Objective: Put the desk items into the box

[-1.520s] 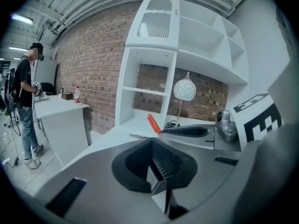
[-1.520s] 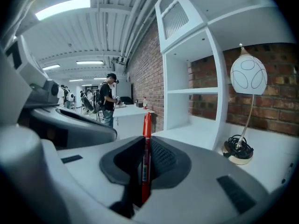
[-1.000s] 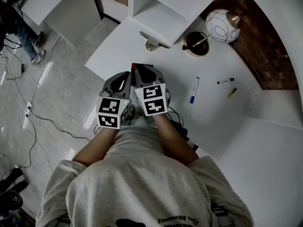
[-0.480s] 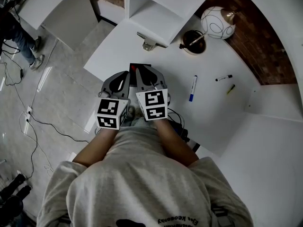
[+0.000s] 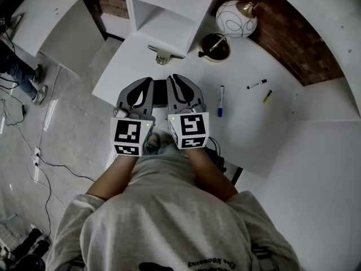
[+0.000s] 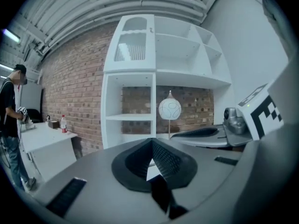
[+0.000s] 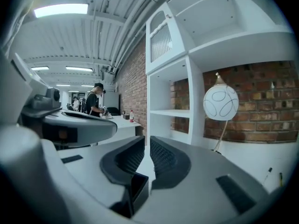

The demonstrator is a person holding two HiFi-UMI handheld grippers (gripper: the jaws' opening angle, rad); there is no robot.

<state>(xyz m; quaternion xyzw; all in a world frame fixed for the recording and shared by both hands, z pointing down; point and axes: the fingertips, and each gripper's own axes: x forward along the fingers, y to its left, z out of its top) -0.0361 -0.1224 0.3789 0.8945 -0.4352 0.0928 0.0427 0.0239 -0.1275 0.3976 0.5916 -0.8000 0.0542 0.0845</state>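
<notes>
In the head view my left gripper [image 5: 142,93] and right gripper [image 5: 179,90] hang side by side over the near left part of the white desk [image 5: 254,129], both shut and holding nothing. A dark flat thing [image 5: 159,88] shows in the gap between them, mostly hidden. A white marker with a blue cap [image 5: 220,100] lies to the right of the right gripper. Farther right lie a black marker [image 5: 256,84] and a small yellow pen [image 5: 267,96]. A metal clip [image 5: 161,55] rests near the shelf. The left gripper [image 6: 150,146] and right gripper [image 7: 146,146] point level at the shelving.
A white shelf unit [image 5: 163,10] stands at the back of the desk, with a brown bowl [image 5: 214,47] and a white globe lamp [image 5: 237,18] beside it. A brick wall runs behind. Cables trail on the floor [image 5: 34,145] at left. A person [image 6: 10,125] stands by another table.
Both grippers have stayed side by side and shut. The head view has swung, so the desk items sit higher and more to the left. The dark thing between the grippers is more covered.
</notes>
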